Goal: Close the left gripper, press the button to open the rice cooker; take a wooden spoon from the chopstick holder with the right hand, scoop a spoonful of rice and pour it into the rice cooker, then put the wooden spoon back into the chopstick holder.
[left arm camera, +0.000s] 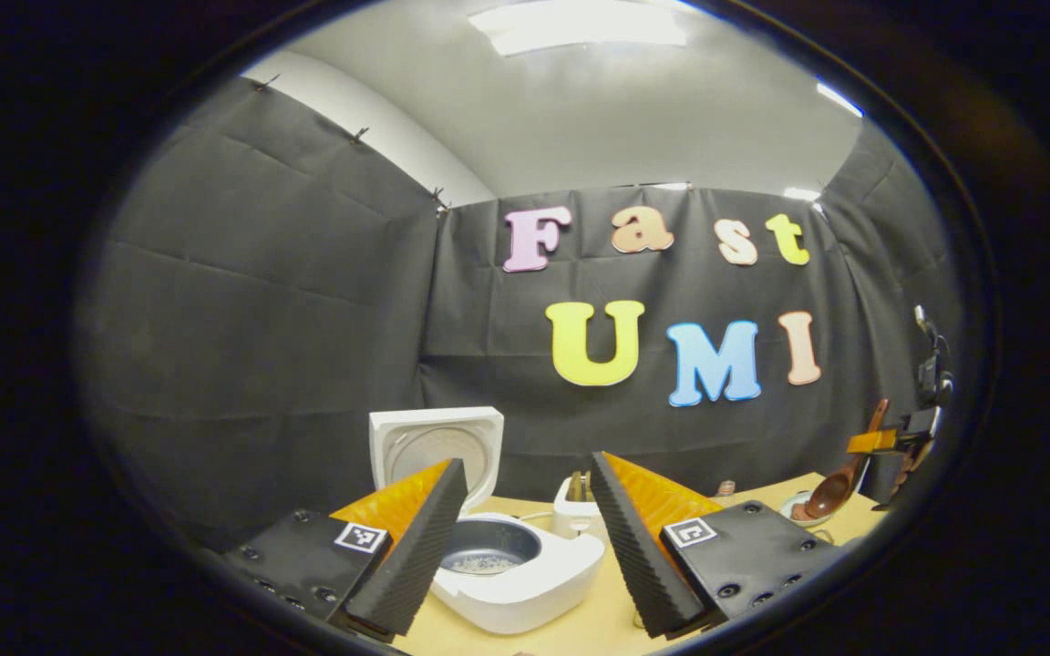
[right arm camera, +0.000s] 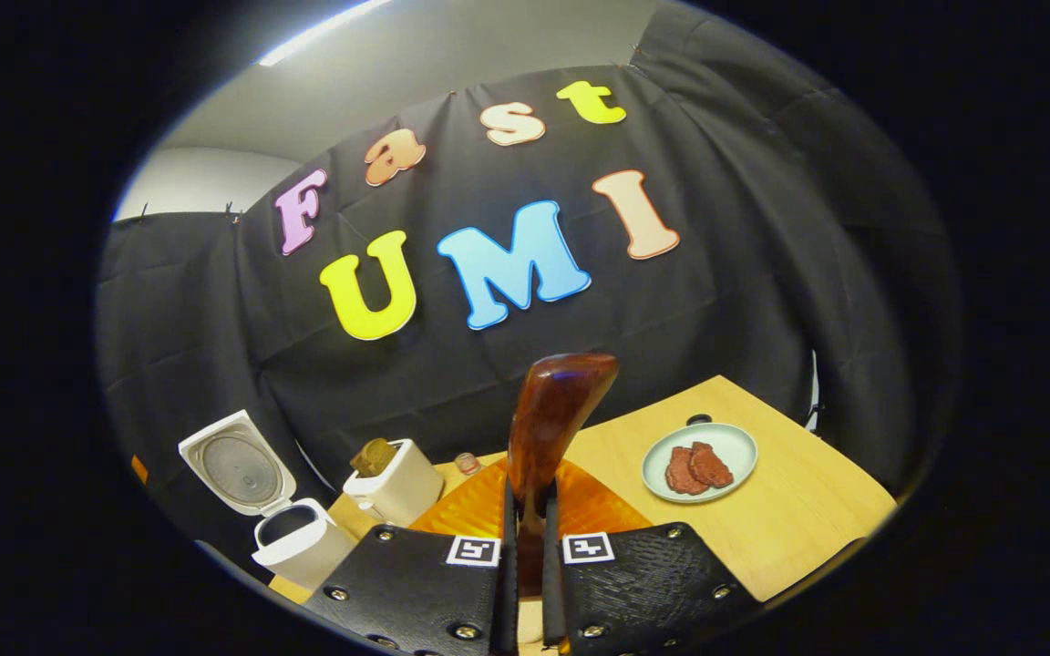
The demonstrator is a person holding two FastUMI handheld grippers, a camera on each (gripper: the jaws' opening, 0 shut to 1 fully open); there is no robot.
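Rice cooker open on a wooden table; right gripper pinching a wooden spoon.

In the left gripper view, the left gripper (left arm camera: 525, 538) has its fingers spread wide, and between them, just ahead, sits the white rice cooker (left arm camera: 511, 569) with its lid (left arm camera: 438, 446) raised upright and a little rice in the dark pot. Far off to its right, the other gripper holds the wooden spoon over a small bowl (left arm camera: 803, 508). In the right gripper view, the right gripper (right arm camera: 525, 528) is pressed together on the wooden spoon (right arm camera: 550, 424), whose handle rises straight ahead. The chopstick holder (right arm camera: 397, 487) stands ahead to the left, the rice cooker farther left. A plate (right arm camera: 700, 462) of reddish food lies ahead to the right on the table (right arm camera: 808, 519).
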